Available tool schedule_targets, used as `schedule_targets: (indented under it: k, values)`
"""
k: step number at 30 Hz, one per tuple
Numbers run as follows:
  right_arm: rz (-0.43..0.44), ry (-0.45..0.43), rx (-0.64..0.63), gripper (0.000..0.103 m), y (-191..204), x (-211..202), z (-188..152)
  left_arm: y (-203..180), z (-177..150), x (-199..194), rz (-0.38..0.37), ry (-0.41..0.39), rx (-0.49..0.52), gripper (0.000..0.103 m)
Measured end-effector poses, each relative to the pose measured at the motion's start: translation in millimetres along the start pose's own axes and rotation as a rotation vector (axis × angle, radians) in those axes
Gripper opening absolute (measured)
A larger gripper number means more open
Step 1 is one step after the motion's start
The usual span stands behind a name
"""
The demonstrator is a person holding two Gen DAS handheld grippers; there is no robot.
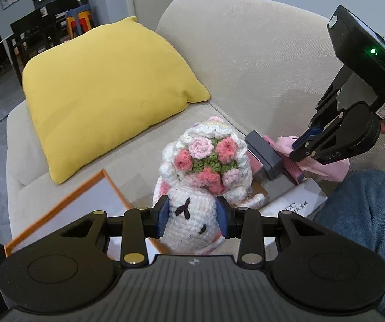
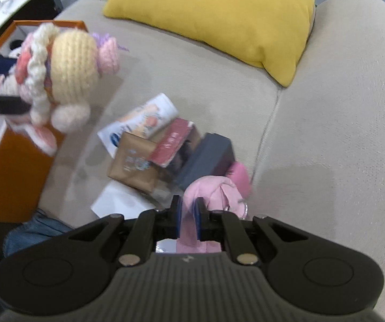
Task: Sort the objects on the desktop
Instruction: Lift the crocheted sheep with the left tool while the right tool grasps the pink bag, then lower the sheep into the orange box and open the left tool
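Both pairs of fingers are clamped on soft things. Left gripper (image 1: 192,218) has its blue fingers (image 1: 163,216) pressed on the white head of a crocheted doll (image 1: 204,171) with pink and green flowers, held up above the beige sofa (image 1: 246,53), beside an orange box (image 1: 58,209). Right gripper (image 2: 188,221) pinches a pink cloth (image 2: 214,190), its fingers nearly together. Just beyond it on the seat lies a pile: a grey box (image 2: 206,158), a red packet (image 2: 172,142) and a brown packet (image 2: 132,163). A yellow cushion (image 1: 106,94) leans on the backrest.

Both hand-held grippers (image 1: 192,216) (image 2: 188,218) clamped, down-tilted.
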State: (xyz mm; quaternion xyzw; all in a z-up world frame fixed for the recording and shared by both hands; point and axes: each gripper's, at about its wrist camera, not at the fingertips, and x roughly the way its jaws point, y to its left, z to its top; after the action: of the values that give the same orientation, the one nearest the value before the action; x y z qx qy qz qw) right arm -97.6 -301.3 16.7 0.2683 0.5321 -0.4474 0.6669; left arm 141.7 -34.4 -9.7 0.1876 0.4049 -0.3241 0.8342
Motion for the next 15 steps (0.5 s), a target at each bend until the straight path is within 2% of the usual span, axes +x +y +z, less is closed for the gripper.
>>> schedule_targets:
  k: [7, 11, 15]
  values:
    - [-0.043, -0.099, -0.027, 0.009, 19, -36, 8, 7, -20, -18, 0.034, 0.000, -0.070, 0.042]
    - [-0.035, -0.171, -0.038, 0.008, 31, -64, 15, 17, -31, -35, 0.046, -0.006, -0.101, 0.042]
    - [-0.004, -0.220, -0.055, 0.007, 49, -72, 28, 27, -43, -48, 0.070, -0.006, -0.130, 0.042]
